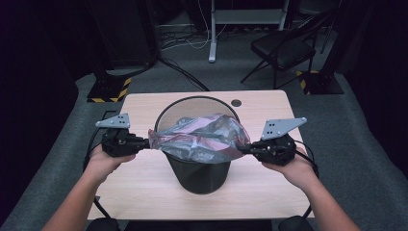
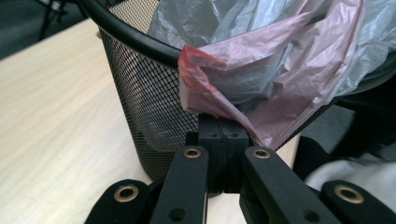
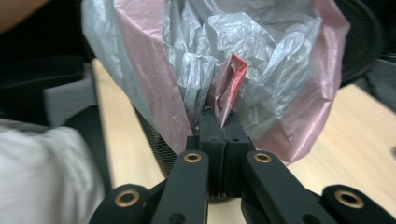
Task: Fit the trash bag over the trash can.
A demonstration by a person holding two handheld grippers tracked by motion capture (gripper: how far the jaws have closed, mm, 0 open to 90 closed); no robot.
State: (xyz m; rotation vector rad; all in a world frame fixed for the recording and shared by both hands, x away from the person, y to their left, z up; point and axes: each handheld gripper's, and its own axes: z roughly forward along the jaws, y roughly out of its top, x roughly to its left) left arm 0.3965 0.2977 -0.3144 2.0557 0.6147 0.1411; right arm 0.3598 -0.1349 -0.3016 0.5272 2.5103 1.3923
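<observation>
A black mesh waste bin (image 1: 199,171) stands upright in the middle of the light wooden table (image 1: 144,187). A thin grey plastic bag with a pink-red rim (image 1: 199,137) is stretched across the bin's mouth. My left gripper (image 1: 146,143) is shut on the bag's left edge, beside the bin's rim (image 2: 135,44). Its jaws (image 2: 219,135) pinch the pink plastic (image 2: 261,88). My right gripper (image 1: 243,150) is shut on the bag's right edge. There the red fold of the bag (image 3: 231,86) sticks up from between the pressed jaws (image 3: 219,126).
A round cable hole (image 1: 235,103) sits at the table's far edge. Behind the table stand a black folding chair (image 1: 284,48), a white stand leg (image 1: 212,33) and two weighted bases with yellow-black tape (image 1: 108,89). Grey carpet surrounds the table.
</observation>
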